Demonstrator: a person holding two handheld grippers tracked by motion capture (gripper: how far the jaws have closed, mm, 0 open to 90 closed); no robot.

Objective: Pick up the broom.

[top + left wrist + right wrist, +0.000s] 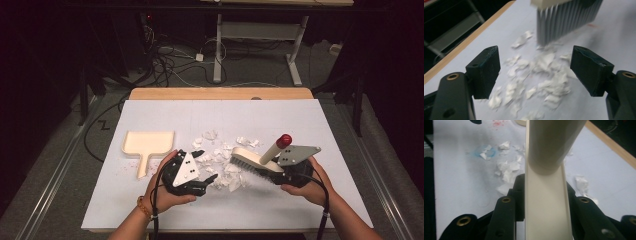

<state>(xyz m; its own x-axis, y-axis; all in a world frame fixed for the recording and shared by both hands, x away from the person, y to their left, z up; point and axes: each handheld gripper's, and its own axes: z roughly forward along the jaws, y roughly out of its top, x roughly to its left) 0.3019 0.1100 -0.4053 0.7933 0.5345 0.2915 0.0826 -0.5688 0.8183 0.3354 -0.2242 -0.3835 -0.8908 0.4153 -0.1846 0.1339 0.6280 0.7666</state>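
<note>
The right gripper (280, 172) is clamped on the brush (257, 161), bristles resting in the paper scraps (220, 160) mid-surface. The left gripper (210, 181) hangs apart and empty beside them. Sweeping is underway; next, fetching the dustpan (148, 145) nearby seems needed

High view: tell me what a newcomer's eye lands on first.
The heap of torn white paper scraps at the middle of the white table, with the brush held over its right edge by the right gripper, shut on the brush. The left gripper, jaws open and empty, sits at the pile's left; a cream dustpan lies farther left.
</note>
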